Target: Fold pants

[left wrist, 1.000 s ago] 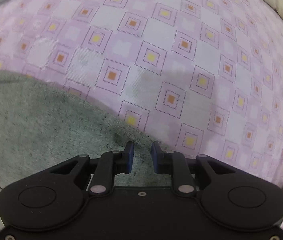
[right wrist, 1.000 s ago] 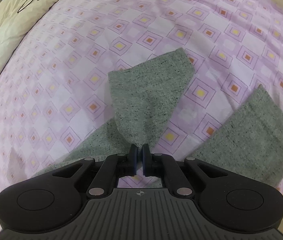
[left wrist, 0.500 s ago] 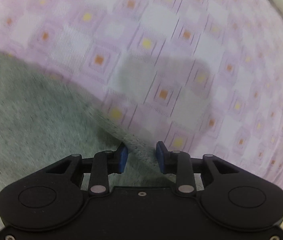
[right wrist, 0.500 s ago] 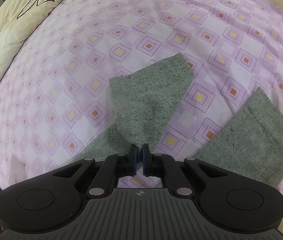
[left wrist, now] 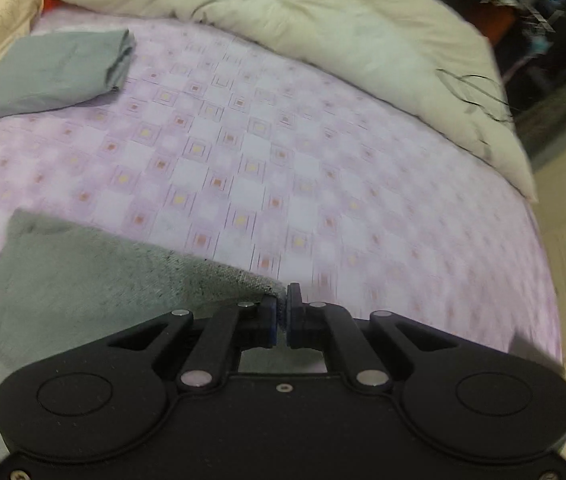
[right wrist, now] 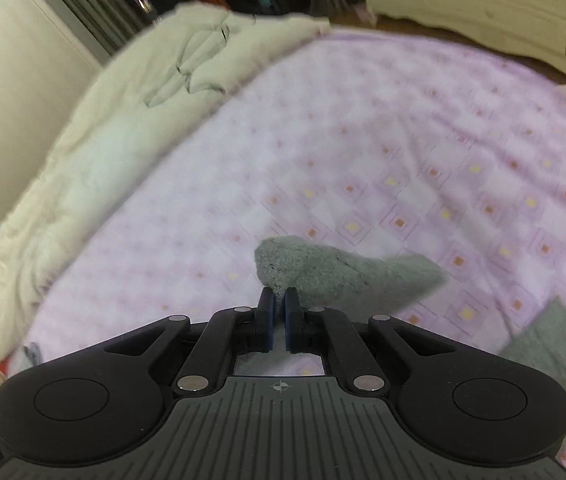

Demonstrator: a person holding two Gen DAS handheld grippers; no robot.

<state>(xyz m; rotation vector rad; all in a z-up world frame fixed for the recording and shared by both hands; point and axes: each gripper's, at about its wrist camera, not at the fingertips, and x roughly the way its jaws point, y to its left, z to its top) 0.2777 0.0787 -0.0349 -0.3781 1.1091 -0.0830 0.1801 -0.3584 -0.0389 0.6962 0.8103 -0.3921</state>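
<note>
The grey speckled pants [left wrist: 83, 280] lie on the purple patterned bed sheet [left wrist: 283, 160]. My left gripper [left wrist: 281, 312] is shut on a raised corner of the pants' edge, with cloth spreading down to the left. In the right wrist view my right gripper [right wrist: 279, 308] is shut on another part of the pants [right wrist: 343, 276], which hangs lifted above the sheet [right wrist: 403, 140]. Another part of the pants [right wrist: 551, 356] lies flat at the lower right.
A folded grey garment [left wrist: 55, 72] lies at the far left of the bed. A bunched cream duvet [left wrist: 343, 28] runs along the far side and shows in the right wrist view [right wrist: 103, 140]. White cabinets [right wrist: 483, 0] stand beyond the bed.
My left gripper has shut on the pants' edge and lifted it. Both grippers have risen and tilted up, so the views now show the duvet and the room.
</note>
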